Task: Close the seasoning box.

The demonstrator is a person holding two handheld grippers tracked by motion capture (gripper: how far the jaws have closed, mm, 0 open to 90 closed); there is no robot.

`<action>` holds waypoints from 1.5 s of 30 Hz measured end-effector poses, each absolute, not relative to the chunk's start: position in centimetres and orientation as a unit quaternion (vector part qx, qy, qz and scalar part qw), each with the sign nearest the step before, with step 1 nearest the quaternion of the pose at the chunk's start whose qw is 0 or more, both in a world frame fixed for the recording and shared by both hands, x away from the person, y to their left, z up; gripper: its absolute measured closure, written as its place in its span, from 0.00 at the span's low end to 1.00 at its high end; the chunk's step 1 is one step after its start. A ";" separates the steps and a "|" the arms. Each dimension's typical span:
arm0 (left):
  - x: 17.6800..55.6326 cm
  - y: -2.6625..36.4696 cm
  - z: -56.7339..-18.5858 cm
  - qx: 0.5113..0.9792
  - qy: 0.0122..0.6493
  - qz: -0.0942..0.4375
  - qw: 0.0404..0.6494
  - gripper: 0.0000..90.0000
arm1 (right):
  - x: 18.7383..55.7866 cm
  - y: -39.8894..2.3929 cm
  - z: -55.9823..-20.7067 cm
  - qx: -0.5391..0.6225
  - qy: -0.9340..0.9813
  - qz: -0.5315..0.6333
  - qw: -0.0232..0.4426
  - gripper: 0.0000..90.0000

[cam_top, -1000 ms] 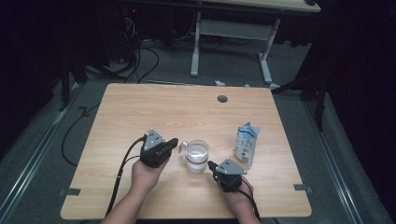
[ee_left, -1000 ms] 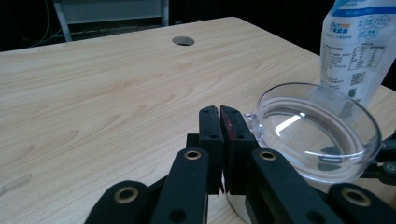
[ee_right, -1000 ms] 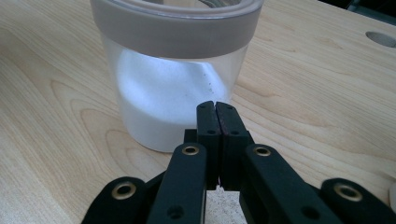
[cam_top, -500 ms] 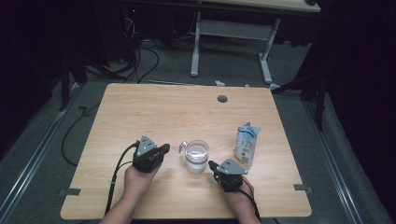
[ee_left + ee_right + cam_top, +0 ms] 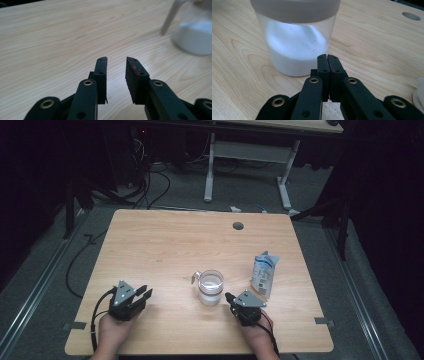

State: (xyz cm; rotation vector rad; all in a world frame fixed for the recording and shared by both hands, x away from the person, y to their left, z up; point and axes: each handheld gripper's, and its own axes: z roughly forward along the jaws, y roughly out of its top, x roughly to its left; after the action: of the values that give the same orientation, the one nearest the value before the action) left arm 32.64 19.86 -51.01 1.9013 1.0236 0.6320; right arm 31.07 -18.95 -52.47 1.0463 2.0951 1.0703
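A clear jar (image 5: 210, 289) half full of white powder stands on the wooden table (image 5: 165, 245), with a pale handle (image 5: 195, 277) sticking out at its left. A white and blue pouch (image 5: 264, 274) stands to its right. My left gripper (image 5: 144, 293) rests near the front left, well apart from the jar. Its jaws have just been opening, and in the left gripper view the gripper (image 5: 116, 60) is open on bare wood, with the jar (image 5: 196, 37) blurred at the upper right. My right gripper (image 5: 229, 296) lies just right of the jar; it (image 5: 327, 57) is shut on nothing, its tips close to the jar (image 5: 295, 47).
A round cable hole (image 5: 238, 225) sits near the table's far edge. Beyond the table stand the white legs of another desk (image 5: 210, 167), and cables (image 5: 145, 190) run over the grey floor. Bare wood spreads over the far and left parts of the tabletop.
My left gripper has drawn back from the jar, moving left and toward the near edge, and its jaws have parted. The right gripper has kept still.
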 end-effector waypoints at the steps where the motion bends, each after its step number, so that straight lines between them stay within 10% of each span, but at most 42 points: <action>1: 32.6 19.9 -51.0 0.762 0.410 0.253 0.431 0.76 | 31.1 -19.0 -52.5 0.391 0.780 0.401 0.279 0.99; 45: 32.0 22.7 -52.5 0.747 0.449 0.245 0.425 0.55 | 32.4 -18.2 -50.1 0.387 0.762 0.425 0.297 1.00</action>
State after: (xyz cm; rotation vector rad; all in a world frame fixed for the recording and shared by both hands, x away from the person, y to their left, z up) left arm 31.99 22.71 -52.49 1.8685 1.1233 0.6125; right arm 32.38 -18.23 -50.14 1.0301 2.0262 1.1311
